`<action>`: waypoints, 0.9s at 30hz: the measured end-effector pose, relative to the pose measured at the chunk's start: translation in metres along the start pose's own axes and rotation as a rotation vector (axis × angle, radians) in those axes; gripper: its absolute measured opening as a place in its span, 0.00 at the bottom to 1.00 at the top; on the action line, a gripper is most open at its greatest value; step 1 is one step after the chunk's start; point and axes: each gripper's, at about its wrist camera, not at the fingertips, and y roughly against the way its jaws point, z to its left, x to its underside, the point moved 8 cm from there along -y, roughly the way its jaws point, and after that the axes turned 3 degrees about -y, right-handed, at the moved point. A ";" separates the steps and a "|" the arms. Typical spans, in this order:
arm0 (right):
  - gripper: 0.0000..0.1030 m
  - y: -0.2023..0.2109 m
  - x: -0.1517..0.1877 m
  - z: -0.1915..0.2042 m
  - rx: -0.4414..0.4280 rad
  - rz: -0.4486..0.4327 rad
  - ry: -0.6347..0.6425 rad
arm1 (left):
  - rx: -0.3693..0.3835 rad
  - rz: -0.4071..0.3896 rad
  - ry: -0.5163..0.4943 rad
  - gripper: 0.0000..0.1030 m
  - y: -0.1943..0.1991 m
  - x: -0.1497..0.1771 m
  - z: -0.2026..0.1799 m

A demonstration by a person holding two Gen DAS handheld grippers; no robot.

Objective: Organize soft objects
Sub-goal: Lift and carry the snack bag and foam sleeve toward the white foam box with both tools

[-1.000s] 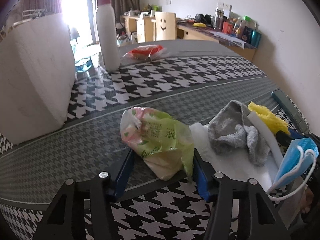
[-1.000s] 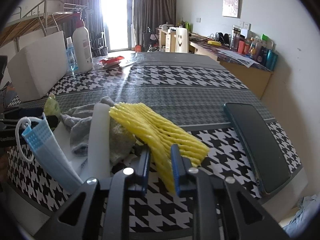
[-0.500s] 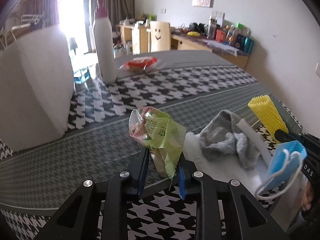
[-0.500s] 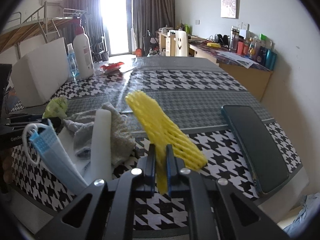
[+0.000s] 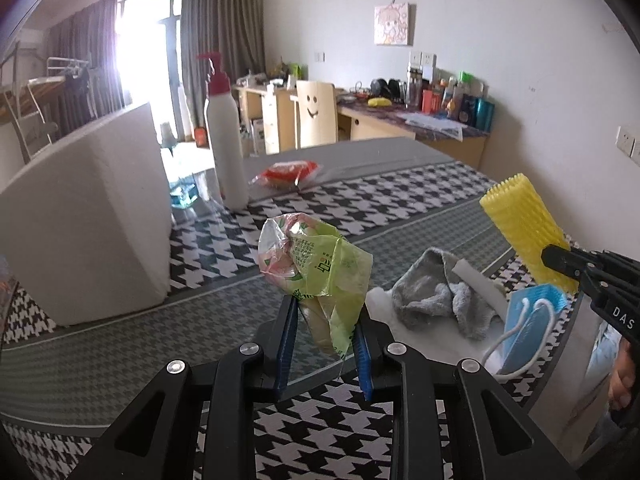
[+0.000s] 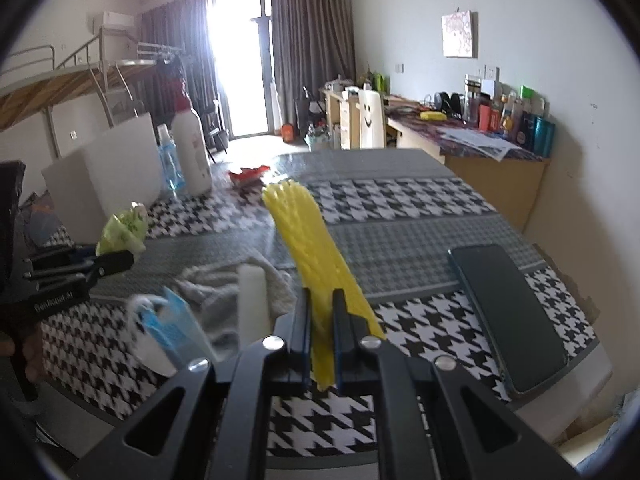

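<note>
Yellow foam net sleeve [image 6: 316, 264] sits pinched flat between the fingers of the right gripper [image 6: 320, 340], clamped tight on its near end w/ the far end sticking up and away over the houndstooth tablecloth [image 6: 400, 208]. From the left wrist view the same sleeve [image 5: 524, 232] shows at far right, lifted off the cloth, the right gripper's black body [image 5: 592, 276] beside it.

Left gripper [image 5: 324, 332] is clenched on a crumpled green-and-pink plastic bag [image 5: 316, 264] — blue pads press both sides of its lower part, and the bag stands up above the fingers, off the table. In the right wrist view that bag [image 6: 122, 230] shows at left.

Between the two grippers, near edge of the table: a grey cloth [image 5: 432, 300] bunched on a white sheet, a white foam tube [image 5: 480, 286] lying across it, and a blue face mask [image 5: 528, 324] w/ white ear loops just right of the cloth.

Left side: a big white foam block [image 5: 88, 224]. Far behind it a white pump bottle w/ red top [image 5: 224, 144], then a red snack packet [image 5: 286, 172] to its right. A dark phone [image 6: 508, 312] lies flat at the right, near the table edge, well apart from the pile.
</note>
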 end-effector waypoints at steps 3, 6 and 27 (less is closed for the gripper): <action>0.11 0.004 -0.007 0.007 -0.016 -0.021 -0.004 | -0.007 -0.013 0.011 0.27 0.006 -0.002 0.006; 0.11 0.009 -0.012 0.013 -0.030 -0.047 -0.015 | -0.021 -0.024 0.015 0.27 0.012 -0.003 0.012; 0.11 0.013 -0.043 0.068 -0.135 -0.099 0.017 | -0.067 -0.132 0.023 0.27 0.058 -0.022 0.039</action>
